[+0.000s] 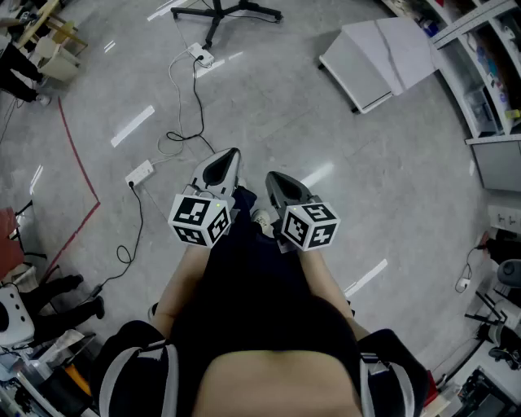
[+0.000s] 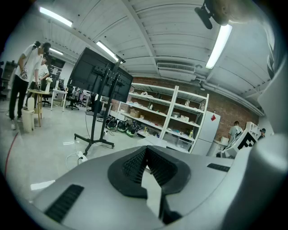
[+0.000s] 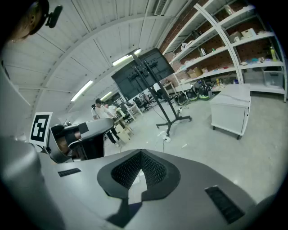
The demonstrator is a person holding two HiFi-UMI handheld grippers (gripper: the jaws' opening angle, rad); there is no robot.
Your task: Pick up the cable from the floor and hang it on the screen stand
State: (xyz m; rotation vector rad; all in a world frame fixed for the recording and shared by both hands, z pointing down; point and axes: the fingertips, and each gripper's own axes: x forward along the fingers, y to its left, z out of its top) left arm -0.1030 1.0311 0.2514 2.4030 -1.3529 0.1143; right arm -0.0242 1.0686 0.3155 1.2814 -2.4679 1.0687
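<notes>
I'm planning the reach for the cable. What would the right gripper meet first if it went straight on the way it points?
Likely bare floor, short of the white power strip by the screen stand; depth is unclear.

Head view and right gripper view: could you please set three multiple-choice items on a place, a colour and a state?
1. Where does the black cable lie? A) on a shelf B) on the floor C) on a table
2. What colour is the line on the floor? A) red B) blue C) yellow
3. The right gripper is: A) wide open B) shut on the cable C) shut, empty
Answers: 1 B, it trails over the floor near the screen stand; 2 A, it shows red; 3 C, its jaws meet with nothing between.
</notes>
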